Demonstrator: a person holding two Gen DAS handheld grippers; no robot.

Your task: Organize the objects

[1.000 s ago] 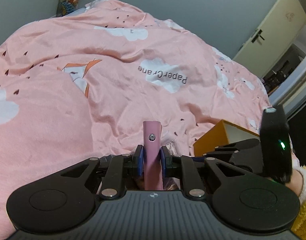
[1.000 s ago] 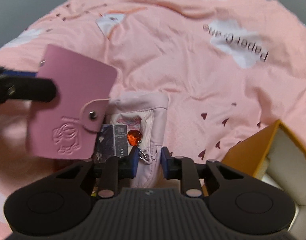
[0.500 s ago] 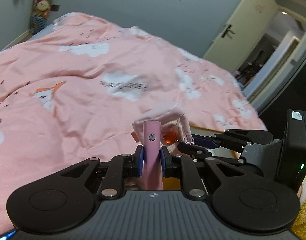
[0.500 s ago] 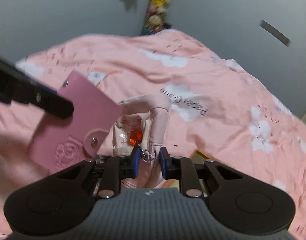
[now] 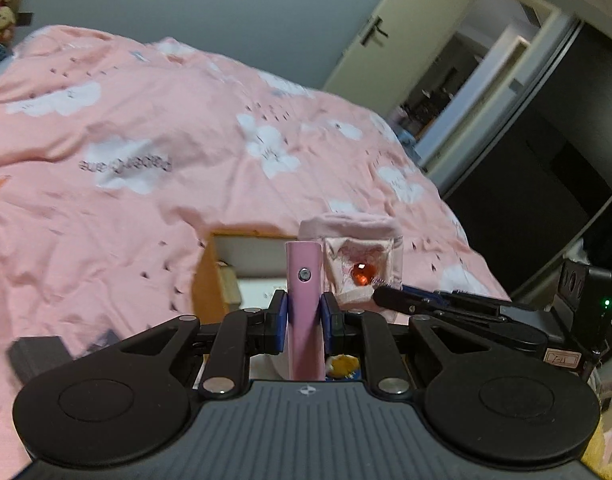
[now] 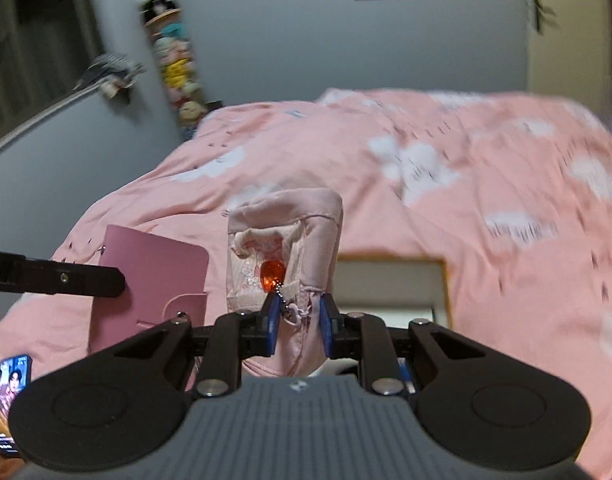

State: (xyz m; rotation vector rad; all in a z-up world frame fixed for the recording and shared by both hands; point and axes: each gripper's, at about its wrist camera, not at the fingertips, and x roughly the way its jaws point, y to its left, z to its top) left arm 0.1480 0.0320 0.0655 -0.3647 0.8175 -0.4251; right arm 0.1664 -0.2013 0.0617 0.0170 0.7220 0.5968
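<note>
My left gripper (image 5: pixel 304 316) is shut on a pink card wallet (image 5: pixel 304 304) with a snap button, held edge-on and upright; the right wrist view shows its flat face (image 6: pixel 158 276). My right gripper (image 6: pixel 297 316) is shut on a pale pink fabric pouch (image 6: pixel 302 240) with a red heart charm (image 6: pixel 272 274) on a bead chain. The pouch also shows in the left wrist view (image 5: pixel 362 260), just right of the wallet. Both are held above an open orange box (image 5: pixel 210 276) with a white inside, also in the right wrist view (image 6: pixel 390 284).
A pink quilt (image 5: pixel 146 160) with white clouds covers the bed. A dark flat object (image 5: pixel 38 354) lies on it at the left. A phone with a lit screen (image 6: pixel 12 392) lies at the lower left. A door (image 5: pixel 386 40) stands beyond the bed.
Both grippers have lifted and swung right, carrying the wallet and the pouch. The orange box now lies directly behind them. The pouch now hangs close beside the wallet.
</note>
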